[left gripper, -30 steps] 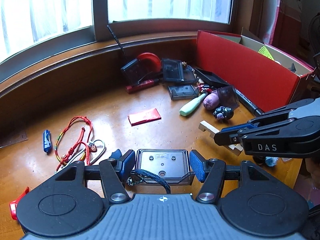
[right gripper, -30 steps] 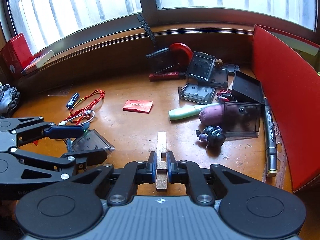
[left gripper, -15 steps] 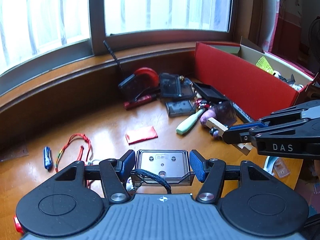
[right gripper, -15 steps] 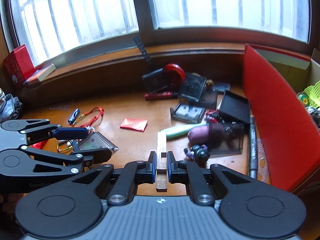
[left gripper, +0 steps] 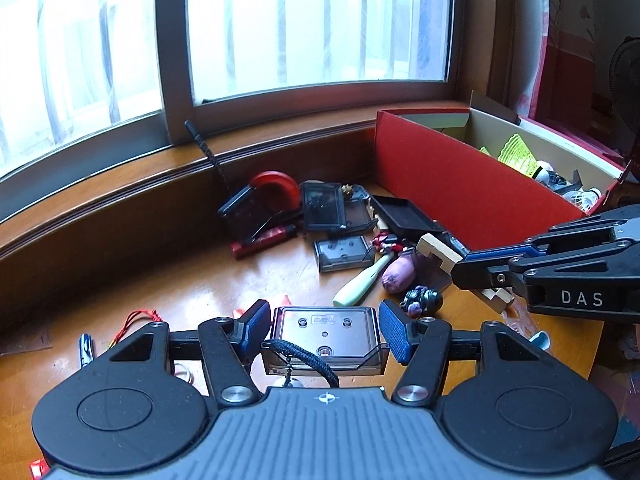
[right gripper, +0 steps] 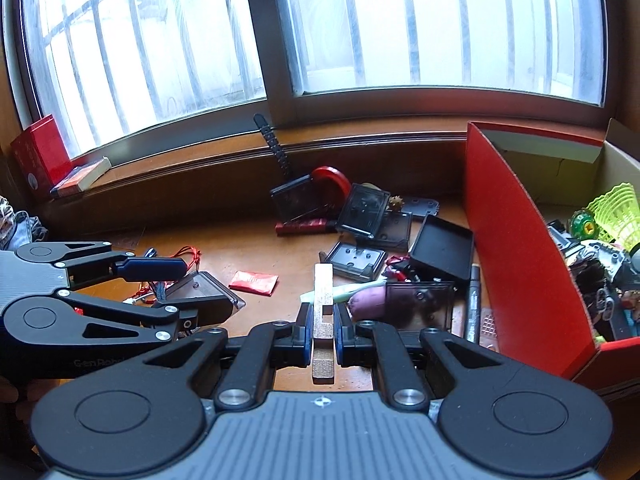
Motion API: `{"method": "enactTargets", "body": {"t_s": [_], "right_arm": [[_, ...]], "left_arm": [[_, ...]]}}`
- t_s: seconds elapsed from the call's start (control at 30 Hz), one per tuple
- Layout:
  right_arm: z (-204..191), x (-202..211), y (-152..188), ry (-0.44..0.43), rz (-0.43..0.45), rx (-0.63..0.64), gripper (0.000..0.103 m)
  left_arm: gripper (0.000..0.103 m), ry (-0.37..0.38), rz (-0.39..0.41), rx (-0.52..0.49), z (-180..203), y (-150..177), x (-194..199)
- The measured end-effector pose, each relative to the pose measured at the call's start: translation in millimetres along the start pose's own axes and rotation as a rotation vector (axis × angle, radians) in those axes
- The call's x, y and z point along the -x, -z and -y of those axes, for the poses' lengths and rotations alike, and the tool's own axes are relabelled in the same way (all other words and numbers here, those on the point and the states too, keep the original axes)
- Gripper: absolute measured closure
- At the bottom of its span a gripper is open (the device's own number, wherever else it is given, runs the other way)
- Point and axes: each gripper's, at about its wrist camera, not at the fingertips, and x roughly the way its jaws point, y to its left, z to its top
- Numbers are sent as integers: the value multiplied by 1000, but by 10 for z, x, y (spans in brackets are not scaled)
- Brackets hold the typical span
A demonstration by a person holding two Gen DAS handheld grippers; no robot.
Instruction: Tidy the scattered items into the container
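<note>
My left gripper (left gripper: 325, 330) is shut on a clear plastic case (left gripper: 325, 338) with a black cord hanging off it, held above the wooden table. In the right wrist view that gripper (right gripper: 200, 292) and the case (right gripper: 212, 294) show at the left. My right gripper (right gripper: 323, 322) is shut on a pale wooden block (right gripper: 323, 300), which sticks out forward. The left wrist view has that gripper (left gripper: 480, 270) and block (left gripper: 434, 250) in front of the red cardboard box (left gripper: 460, 188). The box (right gripper: 516, 240) stands open at the right with several toys inside.
Loose on the table (left gripper: 200, 280) lie a green-handled tool (left gripper: 360, 280), a purple lump (left gripper: 398, 274), a dark figurine (left gripper: 424, 300), a black tray (right gripper: 442, 248), clear cases (right gripper: 356, 258), a red packet (right gripper: 254, 282), a marker (right gripper: 474, 304) and red string (left gripper: 136, 318). A raised window ledge runs behind.
Both grippers have risen and tilted up, each still holding its item. The inside of the red box has come into view, and the wooden block now hangs nearer the box.
</note>
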Motion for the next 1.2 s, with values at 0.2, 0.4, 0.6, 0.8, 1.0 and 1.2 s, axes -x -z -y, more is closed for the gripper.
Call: {"method": "enactTargets", "body": {"t_s": [0.2, 0.4, 0.6, 0.8, 1.0, 1.2], "right_arm": [[42, 42, -29, 6, 8, 9, 91], [81, 130, -64, 6, 31, 16, 91], [155, 219, -109, -2, 59, 13, 91], [251, 244, -133, -4, 71, 3, 91], [272, 174, -106, -19, 55, 0, 91], [225, 41, -52, -35, 16, 2, 91]], "left_arm": [[43, 0, 21, 11, 11, -58, 10], [43, 1, 39, 2, 43, -143, 17], [43, 4, 68, -37, 129, -301, 17], [43, 7, 103, -58, 228, -462, 30], [43, -1, 27, -38, 218, -293, -116], [43, 1, -72, -21, 156, -16, -316]]}}
